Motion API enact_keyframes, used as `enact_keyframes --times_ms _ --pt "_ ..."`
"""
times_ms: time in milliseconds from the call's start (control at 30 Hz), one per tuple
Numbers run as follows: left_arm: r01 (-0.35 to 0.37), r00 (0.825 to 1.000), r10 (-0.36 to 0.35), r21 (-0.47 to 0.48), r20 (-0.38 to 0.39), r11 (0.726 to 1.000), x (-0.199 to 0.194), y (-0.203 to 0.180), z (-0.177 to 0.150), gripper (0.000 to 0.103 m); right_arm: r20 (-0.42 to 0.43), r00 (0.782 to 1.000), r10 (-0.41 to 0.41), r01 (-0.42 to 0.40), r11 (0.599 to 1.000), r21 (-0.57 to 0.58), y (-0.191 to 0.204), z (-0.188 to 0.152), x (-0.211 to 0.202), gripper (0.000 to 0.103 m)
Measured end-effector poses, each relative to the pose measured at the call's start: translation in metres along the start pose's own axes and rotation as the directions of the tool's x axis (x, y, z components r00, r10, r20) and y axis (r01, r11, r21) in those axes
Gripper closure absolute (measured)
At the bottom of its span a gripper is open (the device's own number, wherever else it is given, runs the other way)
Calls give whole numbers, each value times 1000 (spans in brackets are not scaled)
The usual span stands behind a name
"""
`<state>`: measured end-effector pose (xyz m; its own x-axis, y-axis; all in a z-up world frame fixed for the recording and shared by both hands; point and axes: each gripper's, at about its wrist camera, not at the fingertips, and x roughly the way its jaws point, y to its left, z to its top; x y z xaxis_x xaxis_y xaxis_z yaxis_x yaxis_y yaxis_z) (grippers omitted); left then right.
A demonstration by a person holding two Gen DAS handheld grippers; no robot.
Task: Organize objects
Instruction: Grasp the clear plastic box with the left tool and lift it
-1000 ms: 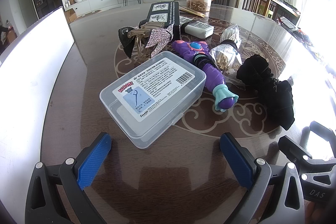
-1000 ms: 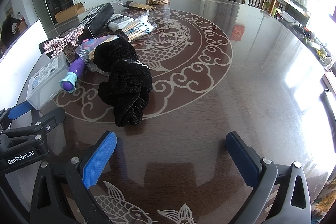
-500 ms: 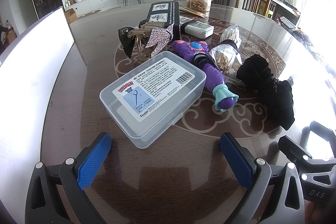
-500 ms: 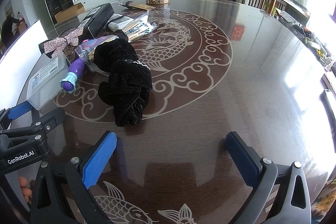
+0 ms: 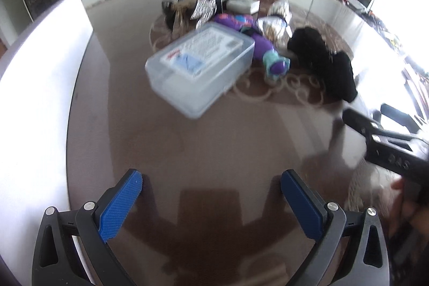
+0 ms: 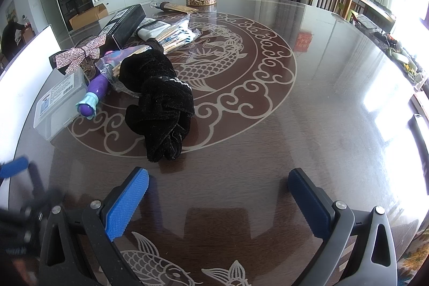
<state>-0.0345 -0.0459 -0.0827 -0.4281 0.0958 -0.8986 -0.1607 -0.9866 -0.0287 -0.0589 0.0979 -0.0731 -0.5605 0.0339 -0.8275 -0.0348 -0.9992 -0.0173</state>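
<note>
both grippers, left gripper (image 5: 211, 188) and right gripper (image 6: 218, 185), wide apart, empty above table (image 6: 308, 111)

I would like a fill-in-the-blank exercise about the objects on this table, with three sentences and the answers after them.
1. The clear plastic box has a printed ____ on its lid.
2. The teal-tipped end of the purple toy lies between the plastic box and the ____ velvet cloth.
3. The left gripper and the right gripper both have their jaws ____, holding nothing.

Missing words: label; black; open
</note>
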Motion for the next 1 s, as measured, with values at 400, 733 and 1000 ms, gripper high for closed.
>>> enact_keyframes --times_ms 400,733,1000 --pt "-117 993 118 65 -13 991 5 9 81 0 0 1000 0 0 1000 0 0 0 0 0" --pt "-49 992 66 153 -108 987 43 -12 108 0 1 1000 0 0 1000 1 0 0 1 0" --pt "-3 997 8 59 -81 998 46 -3 119 0 2 1000 -1 1 1000 1 0 0 2 0"
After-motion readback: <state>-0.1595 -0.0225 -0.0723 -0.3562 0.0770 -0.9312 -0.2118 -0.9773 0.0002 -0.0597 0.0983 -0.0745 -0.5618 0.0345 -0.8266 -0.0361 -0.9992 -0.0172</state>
